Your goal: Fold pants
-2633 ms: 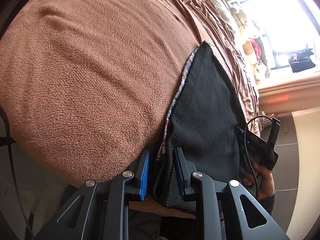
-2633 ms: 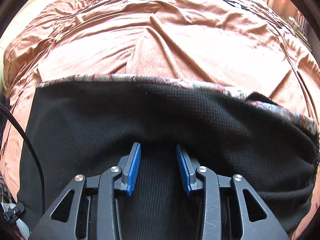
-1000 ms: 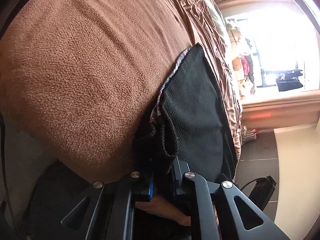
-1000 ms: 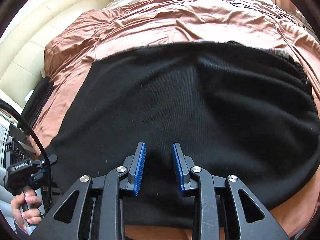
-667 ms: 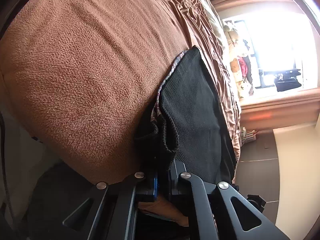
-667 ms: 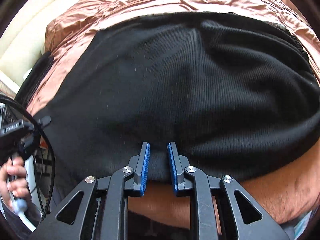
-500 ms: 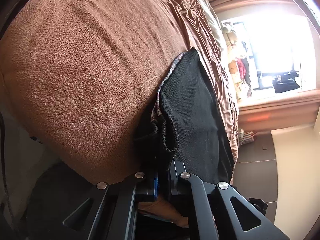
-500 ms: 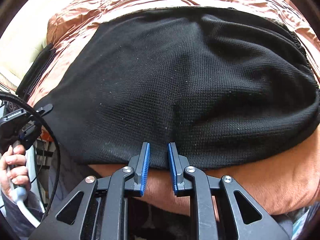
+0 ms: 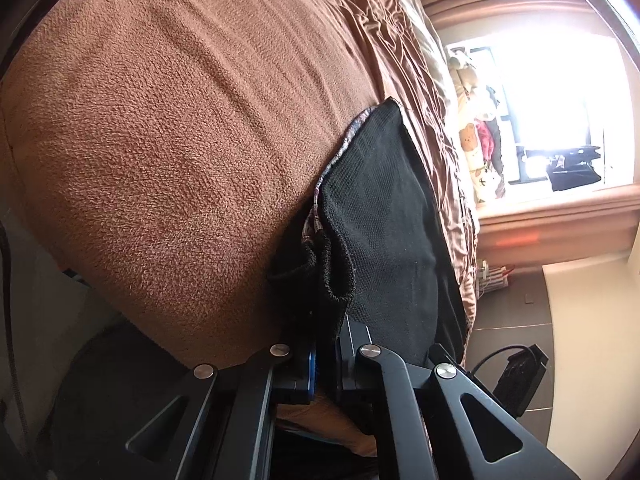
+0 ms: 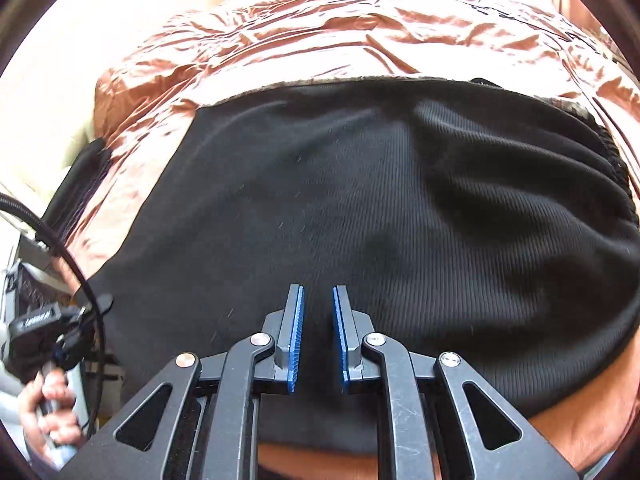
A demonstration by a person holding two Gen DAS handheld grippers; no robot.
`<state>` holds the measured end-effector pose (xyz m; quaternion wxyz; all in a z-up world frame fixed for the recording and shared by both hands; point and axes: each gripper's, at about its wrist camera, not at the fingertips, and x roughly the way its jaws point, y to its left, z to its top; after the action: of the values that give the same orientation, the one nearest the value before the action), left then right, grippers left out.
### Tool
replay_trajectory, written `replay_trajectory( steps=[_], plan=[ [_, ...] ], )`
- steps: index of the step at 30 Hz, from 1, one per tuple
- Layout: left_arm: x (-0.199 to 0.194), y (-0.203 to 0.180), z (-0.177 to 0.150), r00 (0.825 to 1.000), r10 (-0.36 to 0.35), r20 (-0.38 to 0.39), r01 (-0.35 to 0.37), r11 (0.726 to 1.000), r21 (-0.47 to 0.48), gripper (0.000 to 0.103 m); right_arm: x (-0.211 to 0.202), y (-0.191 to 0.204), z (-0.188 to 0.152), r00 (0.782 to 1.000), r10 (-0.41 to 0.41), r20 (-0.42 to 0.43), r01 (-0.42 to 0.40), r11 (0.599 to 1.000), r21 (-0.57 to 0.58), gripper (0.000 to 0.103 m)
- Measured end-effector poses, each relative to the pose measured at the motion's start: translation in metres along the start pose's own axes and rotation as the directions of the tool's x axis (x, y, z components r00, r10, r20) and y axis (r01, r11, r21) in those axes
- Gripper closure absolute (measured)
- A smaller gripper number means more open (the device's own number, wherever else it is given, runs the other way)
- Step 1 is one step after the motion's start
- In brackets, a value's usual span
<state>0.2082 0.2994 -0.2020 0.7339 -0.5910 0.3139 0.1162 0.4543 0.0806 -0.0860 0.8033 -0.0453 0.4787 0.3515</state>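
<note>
The black knit pants (image 10: pixel 360 200) lie spread across a brown bedcover (image 10: pixel 320 40), gathered elastic band at the right end (image 10: pixel 616 168). In the left wrist view the pants (image 9: pixel 384 216) run away along the bed edge. My left gripper (image 9: pixel 324 360) is shut on their near ribbed end, which bunches up between the pads. A hand holds that gripper's handle (image 10: pixel 44 332) at the lower left of the right wrist view. My right gripper (image 10: pixel 318 336) hovers over the near edge of the pants, jaws closing to a narrow gap. Flat black cloth shows in the gap, with no bunching.
A brown fleece blanket (image 9: pixel 180 140) covers the bed corner. A cream headboard (image 10: pixel 52 92) stands at the left. A bright window (image 9: pixel 560 120) with stuffed toys (image 9: pixel 472 136) lies beyond the bed, above dark floor tiles (image 9: pixel 516 304). A black cable (image 10: pixel 72 256) loops by the hand.
The left gripper has stayed clamped on the pants' end. The right gripper's jaws have narrowed, and it has shifted so its fingers lie over the cloth instead of at its near edge.
</note>
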Motion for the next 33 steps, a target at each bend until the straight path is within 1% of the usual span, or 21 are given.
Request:
replay_trajectory(
  steps=[2,4,7,8,10,13,16,20,23,26,30,33],
  plan=[
    [0.001,0.001,0.000,1.000,-0.010,0.000,0.010,1.000,-0.002,0.097,0.009,-0.004,0.005,1.000,-0.015,0.001,0.015,1.000,0.022,0.091],
    [0.002,0.003,0.000,1.000,-0.011,-0.001,0.011,1.000,-0.011,0.097,0.024,0.000,0.010,0.999,-0.039,0.002,0.038,0.998,0.041,0.091],
    [0.004,0.009,-0.001,1.000,-0.019,-0.013,0.019,0.999,-0.031,0.097,0.038,-0.006,0.018,0.999,-0.046,-0.020,0.047,0.997,0.068,0.092],
    [0.005,0.010,0.000,1.000,-0.022,-0.018,0.021,0.999,-0.035,0.097,0.042,-0.007,0.019,0.999,-0.047,-0.026,0.049,0.996,0.076,0.094],
    [0.005,0.010,0.001,0.999,-0.025,-0.023,0.024,0.999,-0.039,0.097,0.043,-0.005,0.022,0.999,-0.045,-0.026,0.047,0.995,0.088,0.094],
    [0.003,0.005,0.002,1.000,-0.019,-0.020,0.019,1.000,-0.024,0.097,0.042,-0.001,0.015,0.999,-0.029,-0.028,0.031,0.996,0.086,0.094],
    [0.000,-0.002,0.001,1.000,-0.028,-0.003,0.028,1.000,0.001,0.097,0.038,0.006,0.002,0.999,-0.015,-0.035,0.017,0.998,0.067,0.094],
    [-0.008,-0.024,0.001,0.998,-0.067,0.018,0.065,0.995,0.075,0.097,0.033,0.011,-0.016,0.999,0.021,-0.044,-0.018,0.998,0.064,0.094],
    [-0.014,-0.047,0.003,0.995,-0.096,0.032,0.091,0.988,0.127,0.097,0.032,0.013,-0.025,0.999,0.030,-0.043,-0.028,0.998,0.055,0.094],
    [-0.017,-0.071,0.007,0.991,-0.127,0.041,0.118,0.978,0.169,0.097,0.030,0.012,-0.029,0.998,0.050,-0.039,-0.047,0.996,0.080,0.094],
    [-0.018,-0.106,0.008,0.985,-0.165,0.043,0.151,0.960,0.235,0.097,0.025,0.006,-0.035,0.993,0.095,-0.064,-0.086,0.988,0.130,0.094],
    [-0.016,-0.129,0.007,0.982,-0.187,0.036,0.170,0.946,0.276,0.097,0.019,-0.001,-0.041,0.989,0.123,-0.080,-0.110,0.983,0.144,0.094]
  ],
)
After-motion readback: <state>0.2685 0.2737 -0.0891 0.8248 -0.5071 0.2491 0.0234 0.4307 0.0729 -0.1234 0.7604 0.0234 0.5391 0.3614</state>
